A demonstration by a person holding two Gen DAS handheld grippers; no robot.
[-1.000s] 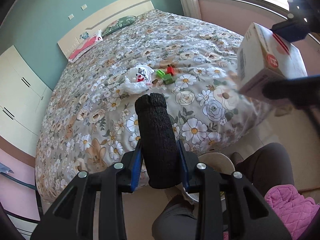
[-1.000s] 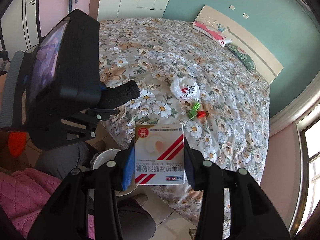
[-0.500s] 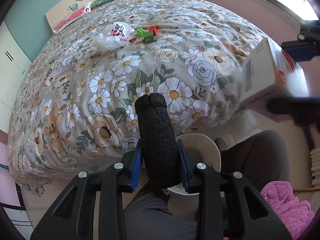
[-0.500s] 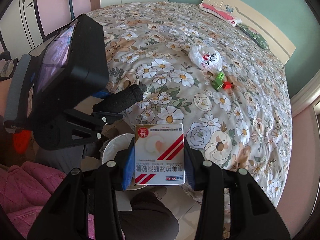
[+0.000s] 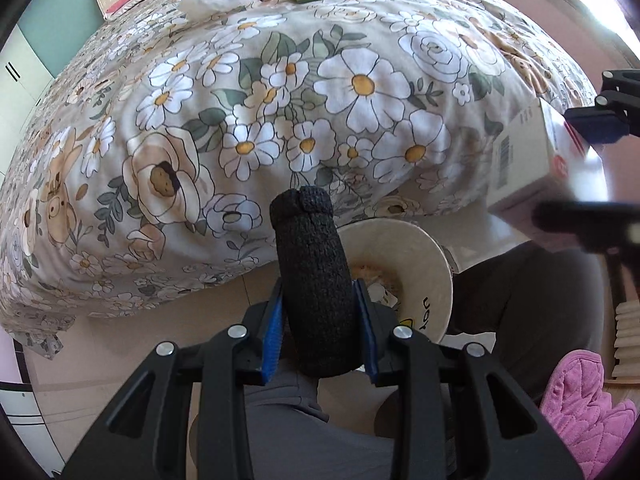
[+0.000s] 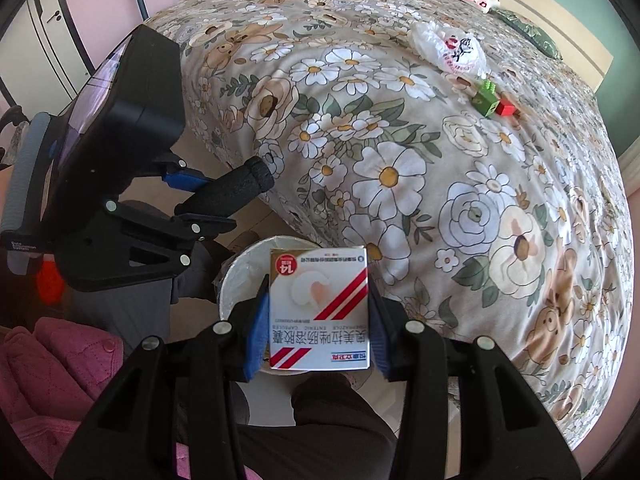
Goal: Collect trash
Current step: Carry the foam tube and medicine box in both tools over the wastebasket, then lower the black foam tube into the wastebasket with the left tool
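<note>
Box (image 6: pixel 319 312) print faces right wrist only

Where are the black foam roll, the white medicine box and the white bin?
black foam roll (image 5: pixel 316 280), left wrist view, mid-body.
white medicine box (image 6: pixel 319 308), right wrist view, printed front face.
white bin (image 5: pixel 424 256), left wrist view, inner wall.

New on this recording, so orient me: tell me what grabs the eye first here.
The flowered bedspread fills most of both views. In front of it, the left gripper is shut on a black foam cylinder and the right gripper on a red-striped medicine box, both above a white bin on the floor beside the bed. Far up the bed lie a plastic bag and toy blocks.
</note>
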